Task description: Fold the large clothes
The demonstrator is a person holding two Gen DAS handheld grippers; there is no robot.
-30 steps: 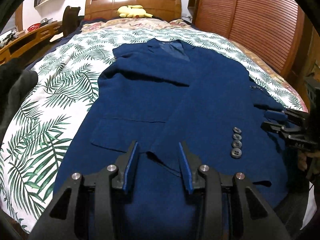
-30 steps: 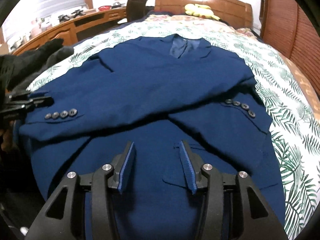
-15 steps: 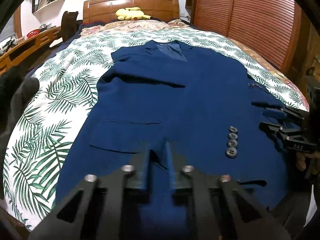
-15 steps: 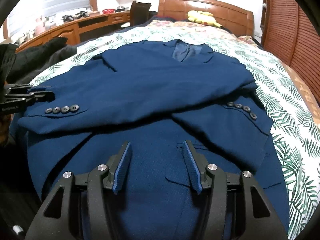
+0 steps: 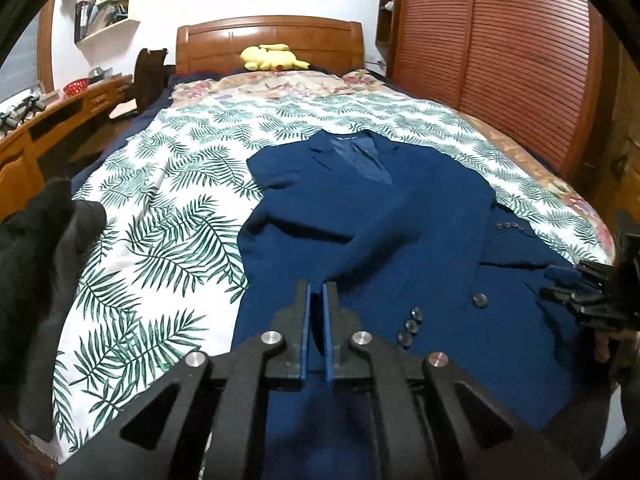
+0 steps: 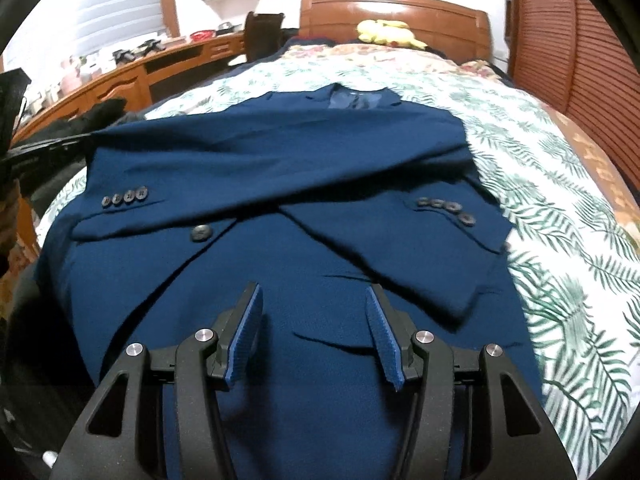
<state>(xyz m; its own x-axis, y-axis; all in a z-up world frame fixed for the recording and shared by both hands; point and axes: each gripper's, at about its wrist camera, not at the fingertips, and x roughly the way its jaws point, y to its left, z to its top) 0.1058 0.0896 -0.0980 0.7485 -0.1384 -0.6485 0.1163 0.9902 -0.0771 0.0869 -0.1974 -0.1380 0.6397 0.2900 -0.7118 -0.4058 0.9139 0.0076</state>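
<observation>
Wooden headboard; slatted wardrobe doors; desk beside white wall.

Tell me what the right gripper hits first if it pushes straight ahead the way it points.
Most likely the blue jacket: the open right gripper aims down at its lower front panel, just short of the crossed sleeves. Depth is unclear.

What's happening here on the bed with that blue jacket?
A person is folding a blue jacket spread on the bed, a handheld tool in each hand. Both sleeves already lie crossed over the front. The left tool is shut on the jacket's near hem, with blue cloth pinched between its pads. The right tool is open, over the lower front near the pocket flap and gripping nothing.
</observation>
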